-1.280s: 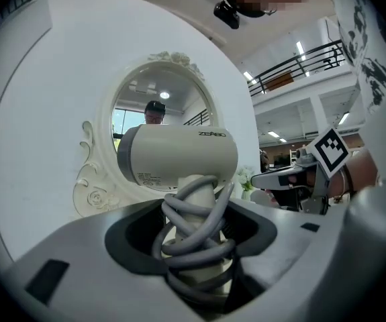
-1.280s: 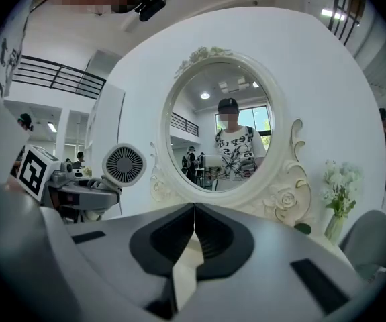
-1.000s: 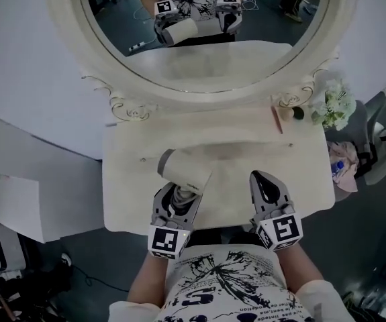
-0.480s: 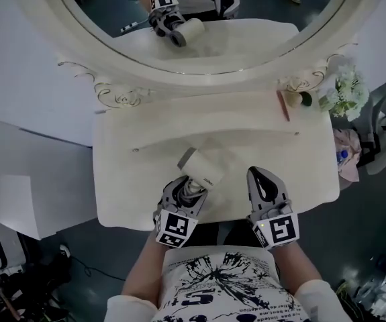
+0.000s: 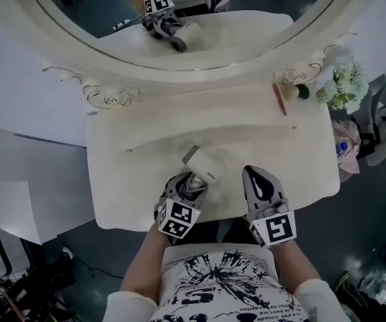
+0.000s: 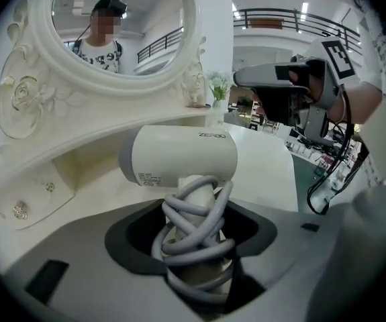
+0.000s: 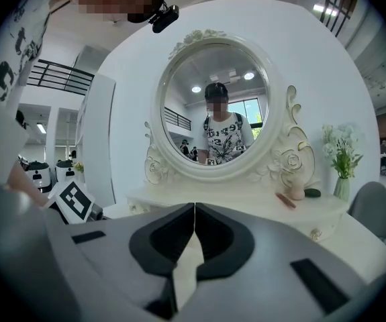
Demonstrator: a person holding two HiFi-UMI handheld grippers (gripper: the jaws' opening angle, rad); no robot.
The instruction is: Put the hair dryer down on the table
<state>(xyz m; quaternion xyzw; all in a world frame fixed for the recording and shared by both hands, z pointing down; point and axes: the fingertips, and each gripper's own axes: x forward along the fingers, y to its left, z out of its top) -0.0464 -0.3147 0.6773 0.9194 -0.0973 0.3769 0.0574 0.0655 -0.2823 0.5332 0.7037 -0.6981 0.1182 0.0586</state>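
White hair dryer (image 6: 179, 156), grey brand lettering (image 6: 211, 135), label (image 6: 149, 178)

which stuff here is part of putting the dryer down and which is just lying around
In the job: cream plastic hair dryer; left gripper clamping its handle; cream dressing table.
Lying about: oval cream-framed mirror; white flowers; slim reddish stick; shut, empty right gripper.

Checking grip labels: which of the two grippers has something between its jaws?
The left gripper: its jaws clamp the cord-wrapped handle of the white hair dryer. The right gripper has its jaws together with nothing between them.
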